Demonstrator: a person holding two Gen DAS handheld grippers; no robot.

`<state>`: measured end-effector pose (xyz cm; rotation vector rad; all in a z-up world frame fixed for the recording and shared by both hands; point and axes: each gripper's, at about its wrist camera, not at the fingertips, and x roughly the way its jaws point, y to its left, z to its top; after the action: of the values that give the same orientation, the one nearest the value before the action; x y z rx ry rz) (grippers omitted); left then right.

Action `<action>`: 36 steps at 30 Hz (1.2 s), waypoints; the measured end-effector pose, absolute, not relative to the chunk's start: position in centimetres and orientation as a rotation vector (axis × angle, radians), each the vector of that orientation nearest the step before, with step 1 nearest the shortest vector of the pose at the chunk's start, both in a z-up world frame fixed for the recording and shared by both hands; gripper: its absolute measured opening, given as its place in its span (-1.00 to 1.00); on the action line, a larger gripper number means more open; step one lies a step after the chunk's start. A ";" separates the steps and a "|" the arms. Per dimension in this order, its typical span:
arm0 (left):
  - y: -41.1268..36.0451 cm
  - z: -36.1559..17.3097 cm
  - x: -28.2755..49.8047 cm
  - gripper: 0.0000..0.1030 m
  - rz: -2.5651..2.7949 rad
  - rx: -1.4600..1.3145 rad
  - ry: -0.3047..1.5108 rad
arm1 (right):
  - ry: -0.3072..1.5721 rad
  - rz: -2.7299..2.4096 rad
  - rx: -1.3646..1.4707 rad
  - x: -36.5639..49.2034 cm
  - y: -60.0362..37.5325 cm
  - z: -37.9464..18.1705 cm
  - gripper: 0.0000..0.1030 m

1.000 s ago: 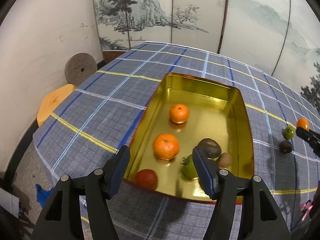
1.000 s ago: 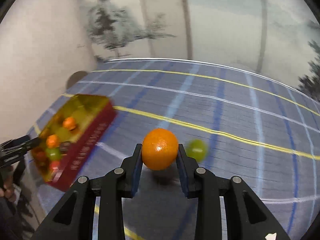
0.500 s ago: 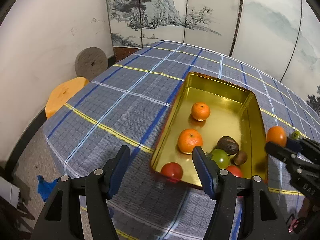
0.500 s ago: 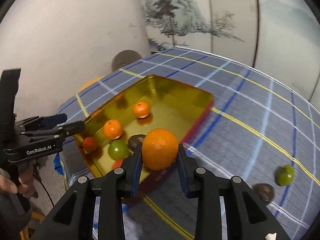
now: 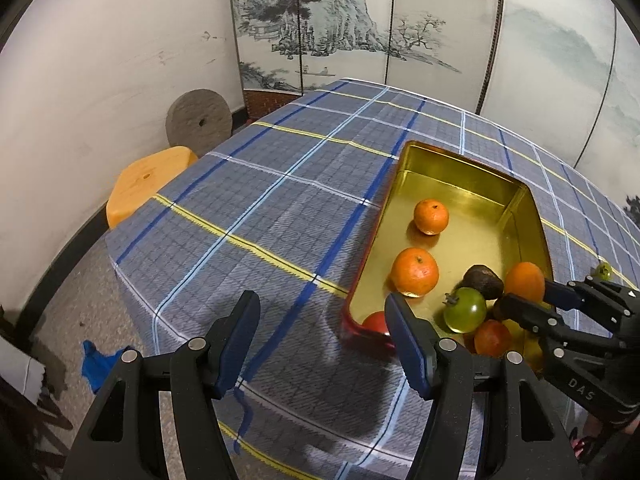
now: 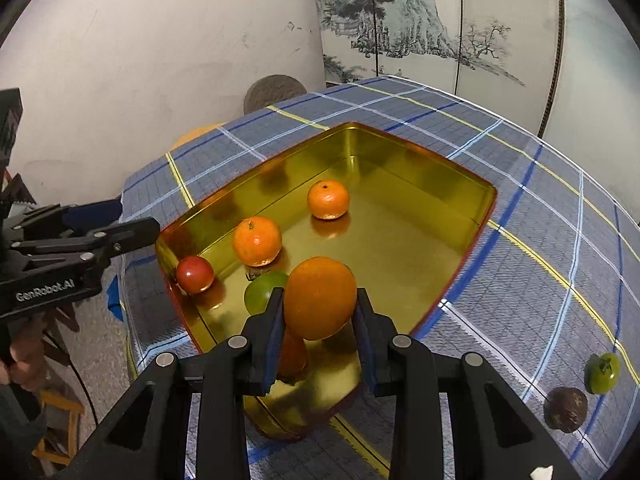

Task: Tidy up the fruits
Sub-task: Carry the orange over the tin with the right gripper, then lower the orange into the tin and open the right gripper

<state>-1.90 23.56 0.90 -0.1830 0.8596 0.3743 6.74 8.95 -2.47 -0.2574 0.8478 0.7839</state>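
My right gripper point(image 6: 318, 312) squeezes a round orange point(image 6: 320, 298) over the shiny gold tin point(image 6: 460, 216). Just ahead sit a smooth green tomato point(image 6: 262, 292) and two bumpy oranges (close together). My left gripper point(image 5: 320, 334) gapes wide, holding nothing, above the checked cloth point(image 5: 248, 216).

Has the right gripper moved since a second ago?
Yes. The right gripper, shut on the orange, went from the bare tablecloth to above the gold tray.

Between the black right gripper's point(image 6: 318, 312) blue-padded jaws sits a round orange mandarin point(image 6: 320, 298). Ahead of them lies a shiny gold rectangular tin tray point(image 6: 436, 184) on a grey-blue plaid tablecloth point(image 6: 540, 264) lined yellow, white and blue.
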 end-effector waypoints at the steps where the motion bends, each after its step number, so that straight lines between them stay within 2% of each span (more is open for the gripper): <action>1: 23.6 0.9 -2.0 0.27 0.375 -0.183 0.859 | 0.849 0.783 -0.262 6.7 9.1 -2.6 -0.42; 36: 22.5 1.0 -2.2 0.32 0.349 -0.169 0.861 | 0.851 0.780 -0.266 6.5 9.8 -2.9 -0.31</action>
<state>-2.16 22.52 1.03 -0.1694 0.8609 0.3492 6.52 9.75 -2.90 -0.2656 0.8511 0.7803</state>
